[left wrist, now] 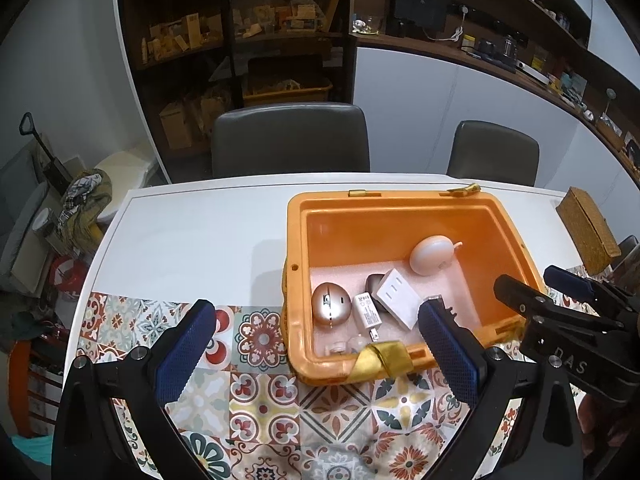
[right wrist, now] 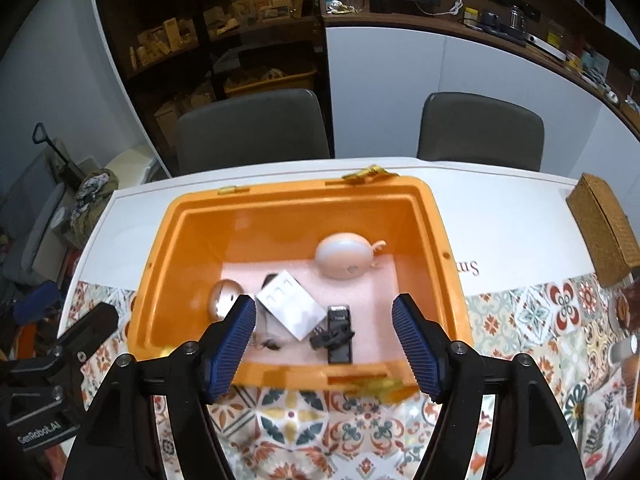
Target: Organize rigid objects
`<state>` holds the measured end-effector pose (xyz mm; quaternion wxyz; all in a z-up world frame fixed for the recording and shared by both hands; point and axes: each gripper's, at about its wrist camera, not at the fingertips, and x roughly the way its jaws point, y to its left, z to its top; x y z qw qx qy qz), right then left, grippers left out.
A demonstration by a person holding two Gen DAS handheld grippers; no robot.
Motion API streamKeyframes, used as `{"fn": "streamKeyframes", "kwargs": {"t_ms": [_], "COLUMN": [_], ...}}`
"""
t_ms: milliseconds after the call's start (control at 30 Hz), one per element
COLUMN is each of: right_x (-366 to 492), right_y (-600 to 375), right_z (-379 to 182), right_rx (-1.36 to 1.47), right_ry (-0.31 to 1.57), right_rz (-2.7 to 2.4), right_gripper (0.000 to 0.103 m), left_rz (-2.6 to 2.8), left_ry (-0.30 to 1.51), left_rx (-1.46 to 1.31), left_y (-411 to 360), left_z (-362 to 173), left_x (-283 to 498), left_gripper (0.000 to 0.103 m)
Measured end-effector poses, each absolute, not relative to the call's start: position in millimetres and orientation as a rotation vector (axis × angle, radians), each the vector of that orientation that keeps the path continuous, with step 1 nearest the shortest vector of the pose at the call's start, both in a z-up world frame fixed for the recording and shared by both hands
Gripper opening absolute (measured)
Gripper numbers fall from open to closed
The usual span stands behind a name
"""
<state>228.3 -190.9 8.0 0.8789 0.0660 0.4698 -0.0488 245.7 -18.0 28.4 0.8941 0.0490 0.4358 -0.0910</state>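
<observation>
Orange bin (right wrist: 440, 232) just ahead of both tools, left tool (left wrist: 316, 344) wide, right tool (right wrist: 324, 344) wide, both empty

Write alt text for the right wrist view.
An open orange bin on a tiled tablecloth holds a round pink gadget, a white adapter, a silver mouse and a black device. The right hand-held gripper hovers open above its near rim.

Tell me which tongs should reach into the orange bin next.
Right, probably. The right tongs hang open directly over the orange bin, framing the black device; the left tongs sit off its left corner.
</observation>
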Motion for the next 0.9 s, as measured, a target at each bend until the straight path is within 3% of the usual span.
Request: {"fn": "streamKeyframes", "kwargs": {"t_ms": [500, 900], "right_x": [144.6, 83.7], "right_y": [-188.2, -189.3], "right_z": [54.9, 61.2], "right_rx": [0.125, 0.121], "right_ry": [0.889, 0.889], "right_rz": [-0.120, -0.133], "right_gripper": [0.076, 0.077], "left_rz": [-0.216, -0.208], "left_ry": [0.838, 0.813], "left_rx": [0.129, 0.161], "left_y": [-12.2, -12.2], "left_z": [57.2, 61.3], "left_x": [177.3, 121.8], "left_gripper": [0.103, 0.103]}}
